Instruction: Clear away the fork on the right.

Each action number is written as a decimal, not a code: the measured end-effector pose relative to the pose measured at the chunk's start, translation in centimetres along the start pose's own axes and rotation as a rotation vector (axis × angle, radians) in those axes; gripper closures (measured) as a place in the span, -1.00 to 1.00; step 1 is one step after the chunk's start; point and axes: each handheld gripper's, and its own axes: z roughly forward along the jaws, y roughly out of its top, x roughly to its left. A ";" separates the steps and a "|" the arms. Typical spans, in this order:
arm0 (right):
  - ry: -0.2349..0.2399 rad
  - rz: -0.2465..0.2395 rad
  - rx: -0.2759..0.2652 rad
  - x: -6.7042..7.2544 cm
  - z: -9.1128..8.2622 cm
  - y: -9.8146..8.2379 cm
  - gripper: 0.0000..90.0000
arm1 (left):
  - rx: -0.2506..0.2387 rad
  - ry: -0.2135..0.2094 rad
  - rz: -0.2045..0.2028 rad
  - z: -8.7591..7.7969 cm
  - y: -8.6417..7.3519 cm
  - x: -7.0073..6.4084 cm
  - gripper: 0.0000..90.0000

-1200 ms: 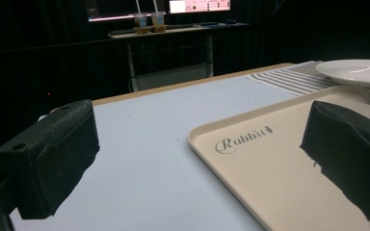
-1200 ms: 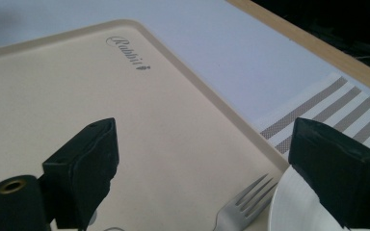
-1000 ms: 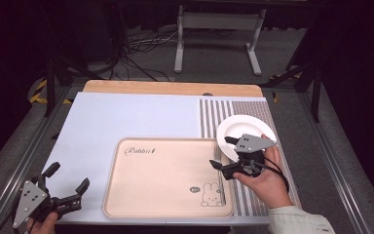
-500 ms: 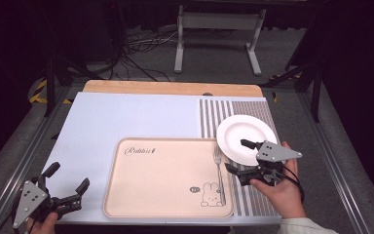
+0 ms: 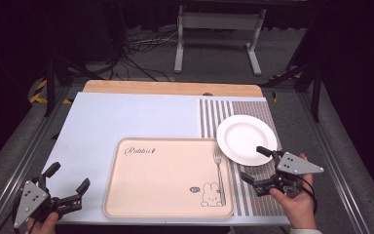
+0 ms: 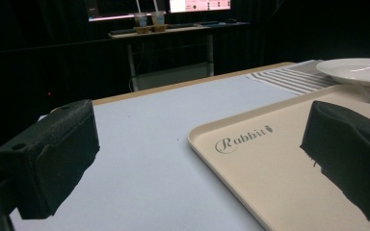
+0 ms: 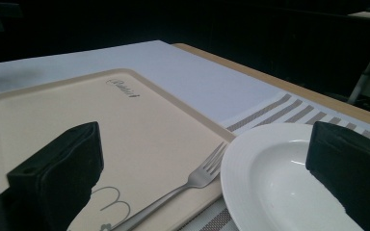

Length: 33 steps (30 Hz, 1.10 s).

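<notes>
A beige tray [image 5: 165, 178] printed "Rabbit" lies at the table's front middle. A silver fork [image 5: 218, 173] rests along the tray's right side, tines pointing away. The white plate [image 5: 247, 139] sits on the striped mat just right of the tray. My right gripper [image 5: 256, 164] is open with nothing in it, held near the front right, just in front of the plate. In the right gripper view the fork [image 7: 183, 185] and plate [image 7: 279, 183] lie between its jaws. My left gripper [image 5: 67, 178] is open and empty at the front left corner, left of the tray [image 6: 289, 163].
A pale blue mat [image 5: 126, 117] covers the left and middle of the table, a striped mat [image 5: 214, 112] the right. A wooden strip [image 5: 170, 87] runs along the far edge. Metal rails [image 5: 338, 161] border the table, with stand legs and cables on the floor beyond.
My right gripper has drawn back from the tray's right side to the front right, leaving the fork lying on the tray. The left gripper has stayed put.
</notes>
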 end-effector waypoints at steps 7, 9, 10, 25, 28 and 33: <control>-0.031 0.025 -0.008 -0.6 -0.7 -1.7 -0.99 | -0.003 -0.003 -0.001 0.0 0.0 0.0 -0.99; -0.034 0.027 -0.010 -0.9 -0.9 -2.3 -0.99 | -0.005 -0.003 -0.004 0.0 0.0 0.0 -0.99; -0.031 0.022 -0.012 -1.0 -0.9 -2.5 -0.99 | -0.006 -0.004 -0.001 0.0 0.0 0.0 -0.99; -0.066 0.105 0.015 -2.3 -1.2 -5.2 -0.99 | -0.013 -0.011 -0.005 -0.1 0.0 0.1 -0.99; -0.071 0.129 0.033 -2.4 -1.1 -5.5 -0.99 | -0.017 -0.011 -0.004 -0.1 0.0 0.1 -0.99; -0.078 0.168 0.053 -2.7 -0.9 -5.6 -0.99 | -0.020 -0.012 -0.003 -0.1 0.0 0.0 -0.99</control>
